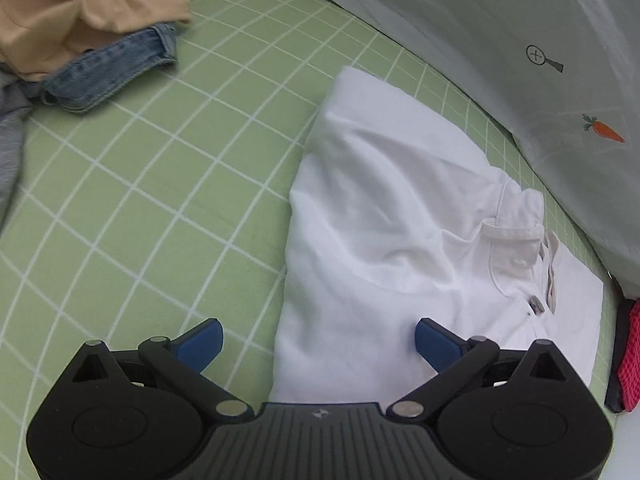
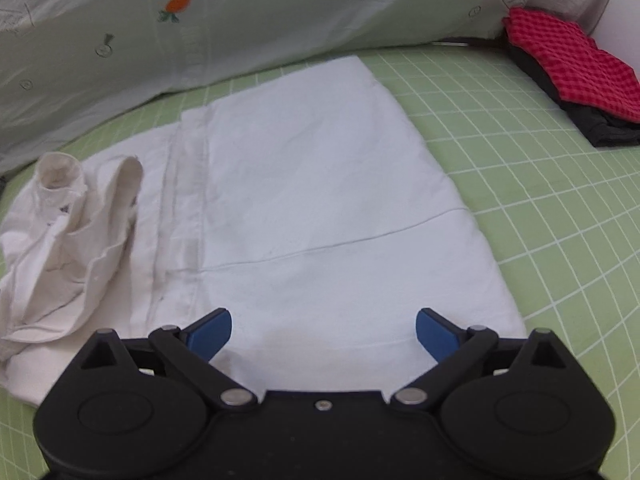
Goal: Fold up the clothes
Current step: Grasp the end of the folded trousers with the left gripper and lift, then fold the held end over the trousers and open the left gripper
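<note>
Both grippers, left [image 1: 318, 340] & right [image 2: 324, 330], spread wide, holding nothing, over white shirt [image 2: 312, 200]. Risk: bunched collar [image 2: 72, 216] end snags, wrecking next fold.

Green checked sheet [image 1: 168, 184]; pale carrot-print quilt [image 2: 240, 24] behind.

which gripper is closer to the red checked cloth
Right, as far as the views show. The right gripper hangs open over the white shirt, the red checked cloth up to its right. The left gripper sees only a sliver at the edge.
</note>
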Demonstrator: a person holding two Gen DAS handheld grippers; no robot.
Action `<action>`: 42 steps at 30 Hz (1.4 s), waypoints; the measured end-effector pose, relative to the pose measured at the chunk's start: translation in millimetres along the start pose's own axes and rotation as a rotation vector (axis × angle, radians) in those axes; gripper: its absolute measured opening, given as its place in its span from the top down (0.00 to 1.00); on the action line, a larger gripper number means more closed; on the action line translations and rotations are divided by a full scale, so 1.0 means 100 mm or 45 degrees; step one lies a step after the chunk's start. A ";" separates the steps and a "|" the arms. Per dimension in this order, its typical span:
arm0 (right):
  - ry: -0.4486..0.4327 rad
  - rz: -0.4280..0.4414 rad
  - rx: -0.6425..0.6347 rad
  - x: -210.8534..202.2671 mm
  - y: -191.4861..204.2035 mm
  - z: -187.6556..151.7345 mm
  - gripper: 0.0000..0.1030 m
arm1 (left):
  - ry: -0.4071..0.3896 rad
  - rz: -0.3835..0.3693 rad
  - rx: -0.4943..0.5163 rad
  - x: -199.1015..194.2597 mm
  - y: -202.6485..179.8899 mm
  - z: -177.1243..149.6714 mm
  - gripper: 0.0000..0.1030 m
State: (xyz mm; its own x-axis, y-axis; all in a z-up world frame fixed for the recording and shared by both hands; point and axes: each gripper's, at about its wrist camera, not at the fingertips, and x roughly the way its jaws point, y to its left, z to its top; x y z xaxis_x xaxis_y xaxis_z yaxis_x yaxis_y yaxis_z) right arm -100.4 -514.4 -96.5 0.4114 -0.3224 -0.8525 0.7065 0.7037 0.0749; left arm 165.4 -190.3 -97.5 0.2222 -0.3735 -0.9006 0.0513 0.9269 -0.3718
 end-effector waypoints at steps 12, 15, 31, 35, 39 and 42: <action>0.059 -0.036 -0.086 0.15 0.18 0.07 0.03 | 0.011 -0.211 -0.054 -0.05 -0.02 0.02 0.77; 0.042 0.008 -0.050 0.11 0.12 0.06 0.03 | -0.034 -0.257 -0.015 -0.31 -0.16 -0.01 0.85; -0.107 0.077 0.275 -0.16 -0.87 -0.03 0.03 | 0.068 -0.585 0.281 -0.28 -2.05 -0.63 0.81; -0.080 0.062 0.275 -0.10 -1.00 0.01 0.03 | 0.117 -0.440 0.413 -0.05 -2.33 -0.84 0.73; -0.108 0.117 0.275 -0.09 -1.05 0.16 0.03 | 0.054 -0.495 0.442 -0.23 -2.35 -0.88 0.43; -0.154 0.224 0.284 -0.12 -0.98 0.35 0.03 | -0.025 -0.471 0.373 -0.41 -2.18 -0.83 0.26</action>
State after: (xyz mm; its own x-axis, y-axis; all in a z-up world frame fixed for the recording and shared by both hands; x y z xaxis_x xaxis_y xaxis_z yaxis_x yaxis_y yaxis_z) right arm -154.2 -601.7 -75.7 0.5945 -0.2905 -0.7497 0.7221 0.6031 0.3389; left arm 63.8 -380.1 1.6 0.1558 -0.6822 -0.7143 0.4022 0.7043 -0.5850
